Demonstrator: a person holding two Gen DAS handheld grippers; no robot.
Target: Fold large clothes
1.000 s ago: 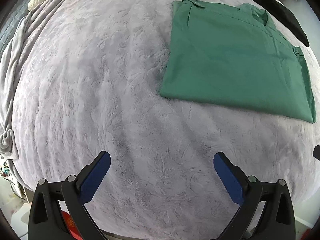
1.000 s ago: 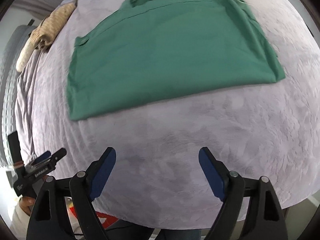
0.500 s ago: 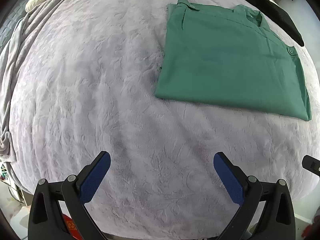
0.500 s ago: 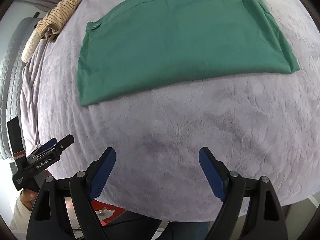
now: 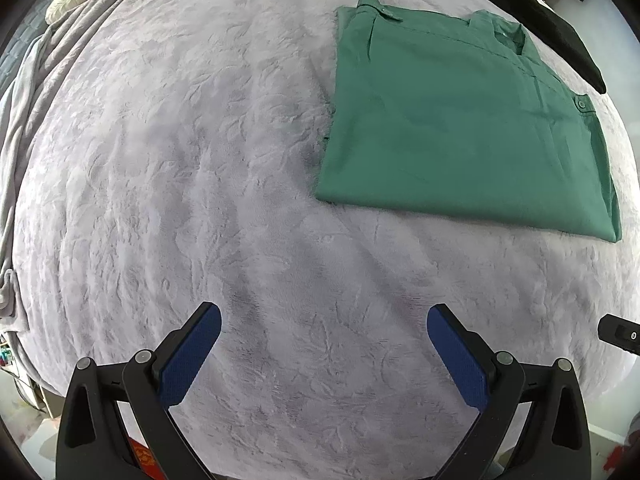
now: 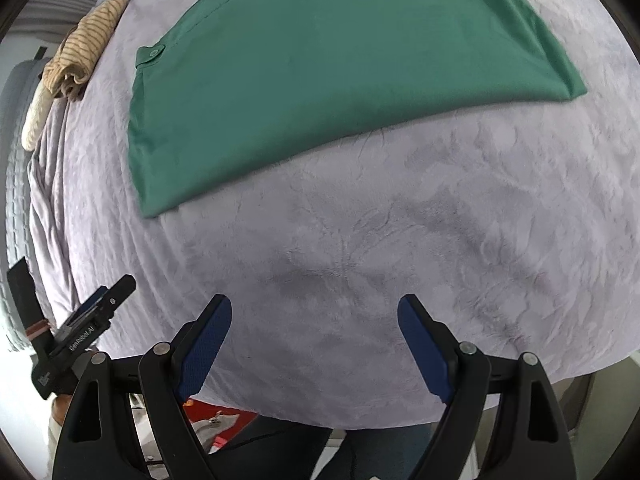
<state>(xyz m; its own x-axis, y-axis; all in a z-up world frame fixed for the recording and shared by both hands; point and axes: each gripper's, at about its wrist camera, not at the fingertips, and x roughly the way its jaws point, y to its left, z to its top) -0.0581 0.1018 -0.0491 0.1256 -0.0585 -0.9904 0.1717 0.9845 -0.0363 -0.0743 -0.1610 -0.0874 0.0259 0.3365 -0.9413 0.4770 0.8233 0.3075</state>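
A green shirt [image 5: 460,120] lies folded into a flat rectangle on the grey bedspread [image 5: 200,160], up and right in the left wrist view. It also shows in the right wrist view [image 6: 340,64], filling the upper middle. My left gripper [image 5: 324,324] is open and empty, hovering over bare bedspread well short of the shirt. My right gripper [image 6: 314,312] is open and empty, over the bedspread near the bed's front edge. The left gripper also shows at the lower left of the right wrist view [image 6: 92,320].
A striped beige garment [image 6: 84,52] lies bunched at the bed's far left edge. A black garment [image 5: 548,28] lies beyond the shirt at the far right. Crumpled grey blanket folds [image 5: 24,112] hang along the left side. The floor shows below the bed's front edge.
Both grippers have drawn back from the shirt toward the bed's front edge and stayed open. The shirt has not moved on the bed.
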